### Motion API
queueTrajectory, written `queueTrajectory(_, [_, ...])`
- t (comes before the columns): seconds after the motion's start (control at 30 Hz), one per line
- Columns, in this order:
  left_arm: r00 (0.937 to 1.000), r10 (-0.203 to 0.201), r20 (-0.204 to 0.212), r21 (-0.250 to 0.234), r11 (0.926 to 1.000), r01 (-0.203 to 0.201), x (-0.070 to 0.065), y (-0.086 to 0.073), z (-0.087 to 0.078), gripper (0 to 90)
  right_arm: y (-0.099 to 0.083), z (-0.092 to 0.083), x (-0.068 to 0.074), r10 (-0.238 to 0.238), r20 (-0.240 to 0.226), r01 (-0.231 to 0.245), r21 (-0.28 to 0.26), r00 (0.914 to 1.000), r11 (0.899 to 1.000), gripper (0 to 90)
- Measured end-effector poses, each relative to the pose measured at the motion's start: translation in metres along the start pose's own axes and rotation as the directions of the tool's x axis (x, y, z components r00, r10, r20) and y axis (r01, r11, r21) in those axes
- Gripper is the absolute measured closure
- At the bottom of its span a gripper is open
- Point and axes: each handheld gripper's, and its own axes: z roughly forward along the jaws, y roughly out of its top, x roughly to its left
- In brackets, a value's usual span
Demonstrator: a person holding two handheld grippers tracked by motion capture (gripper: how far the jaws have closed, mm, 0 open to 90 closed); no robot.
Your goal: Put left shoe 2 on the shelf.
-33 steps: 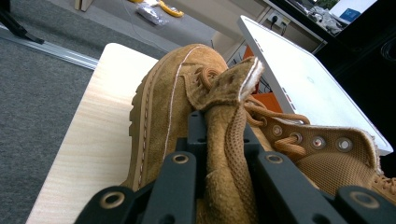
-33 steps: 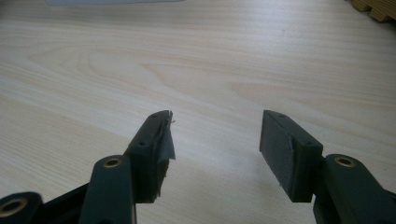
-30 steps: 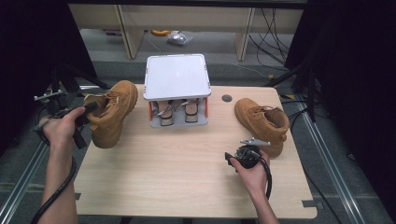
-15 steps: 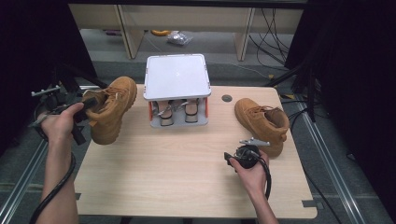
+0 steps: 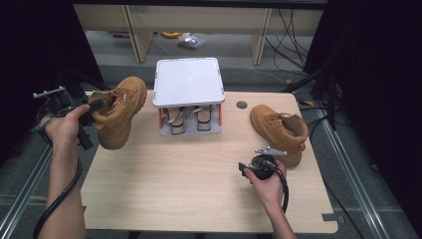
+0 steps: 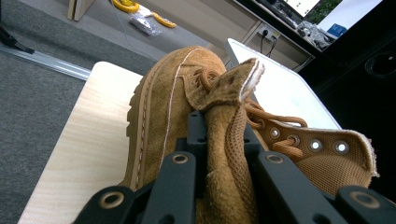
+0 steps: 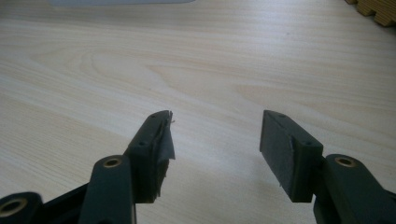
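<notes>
A tan suede boot (image 5: 119, 113) hangs tilted over the table's left edge, held by its ankle collar (image 6: 229, 121) in my left gripper (image 5: 97, 107), which is shut on it. Its toe points toward the white rack. The second tan boot (image 5: 279, 130) stands on the table at the right. My right gripper (image 5: 247, 170) rests low over the table just in front of that boot, apart from it. Its jaws stand open with only bare wood between them (image 7: 215, 140).
A white-topped rack (image 5: 188, 82) with a pair of sandals (image 5: 188, 118) under it stands at the table's back centre. A round hole (image 5: 242, 105) sits in the tabletop beside it. Cables lie on the floor beyond. The wooden table (image 5: 164, 184) has open surface in front.
My left gripper has lifted the boot a little higher and drawn it slightly left. The right gripper has hardly moved.
</notes>
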Motion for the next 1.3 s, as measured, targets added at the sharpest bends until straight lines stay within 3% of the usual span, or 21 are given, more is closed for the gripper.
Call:
queueTrajectory(0.53, [0.9998, -0.009, 0.015, -0.014, 0.9999, 0.01, -0.004, 0.009, 0.003, 81.3, 0.001, 0.0, 0.0, 0.002, -0.014, -0.003, -0.013, 0.9999, 1.0, 44.3])
queueTrajectory(0.77, [0.9996, -0.019, 0.019, -0.029, 0.9994, 0.019, -0.006, 0.016, 0.005, 81.3, 0.0, 0.001, 0.001, -0.008, 0.011, 0.008, 0.002, 0.9999, 1.0, 44.2])
queueTrajectory(1.2, [0.9993, -0.028, 0.026, -0.043, 0.9987, 0.029, -0.008, 0.023, 0.008, 81.3, 0.0, 0.003, 0.0, 0.0, -0.008, 0.0, -0.006, 1.0, 1.0, 44.2])
queueTrajectory(1.3, [0.9987, -0.035, 0.036, -0.053, 0.9979, 0.037, -0.009, 0.025, 0.009, 81.3, -0.001, 0.003, 0.0, -0.006, 0.011, 0.006, 0.003, 0.9999, 1.0, 44.2])
